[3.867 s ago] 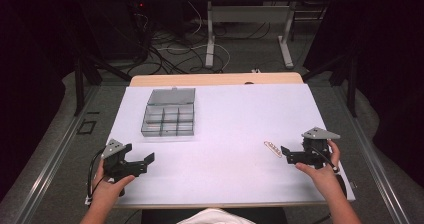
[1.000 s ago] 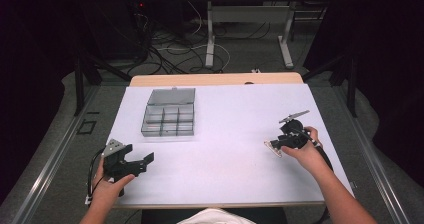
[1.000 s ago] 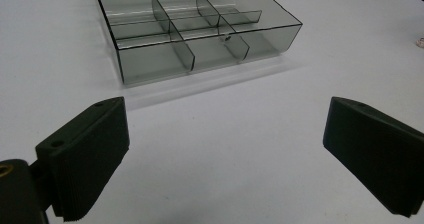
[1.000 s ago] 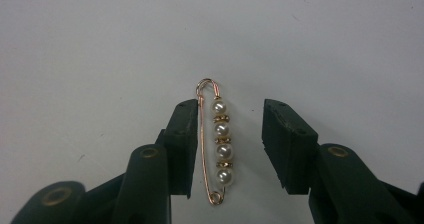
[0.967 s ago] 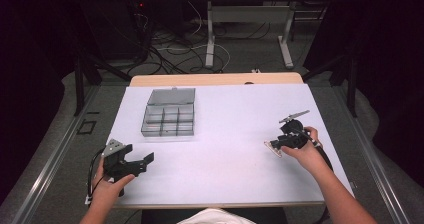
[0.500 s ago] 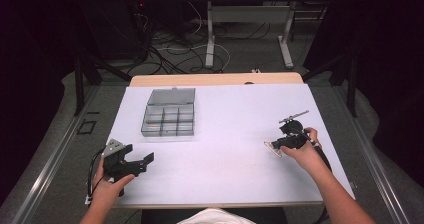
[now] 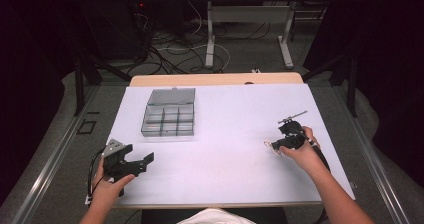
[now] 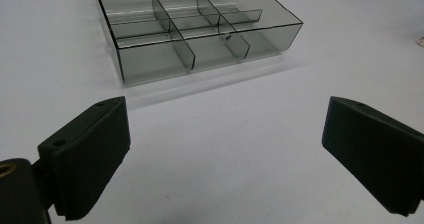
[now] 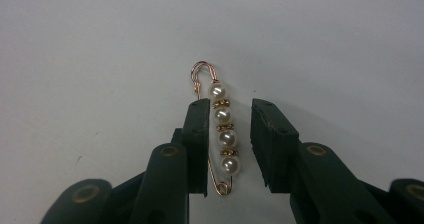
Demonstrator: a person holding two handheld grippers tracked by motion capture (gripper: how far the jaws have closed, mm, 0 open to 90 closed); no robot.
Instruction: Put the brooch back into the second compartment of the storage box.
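Item 1: pearl brooch pin (image 9: pixel 222 134). Gold wire pin strung with four white pearls and small gold spacers, a hooked loop at its top end. It lies flat on the white bench (image 7: pixel 235 114), in the centre of the right gripper view; in the high view it sits at the lower right of the frame, just under the tips of the right hand-held gripper (image 7: pixel 275 147).

Item 2: right hand-held gripper (image 9: pixel 230 149). Pointed down at the bench, with the pin between its two black jaws. The jaws have just been closing. The left pad sits against the wire side of the pin; a gap remains between the pearls and the right pad, so the pin is not yet clamped.

Item 3: left hand-held gripper (image 7: pixel 149 158). Lower left of the high view, held just above the bench. Jaws wide apart, nothing between them.

Item 4: clear compartment box (image 7: pixel 168 119). Grey-tinted plastic with inner dividers, lid laid back; upper left of the bench in the high view, well apart from the pin. Seen also at the top of the left gripper view (image 8: pixel 200 29).
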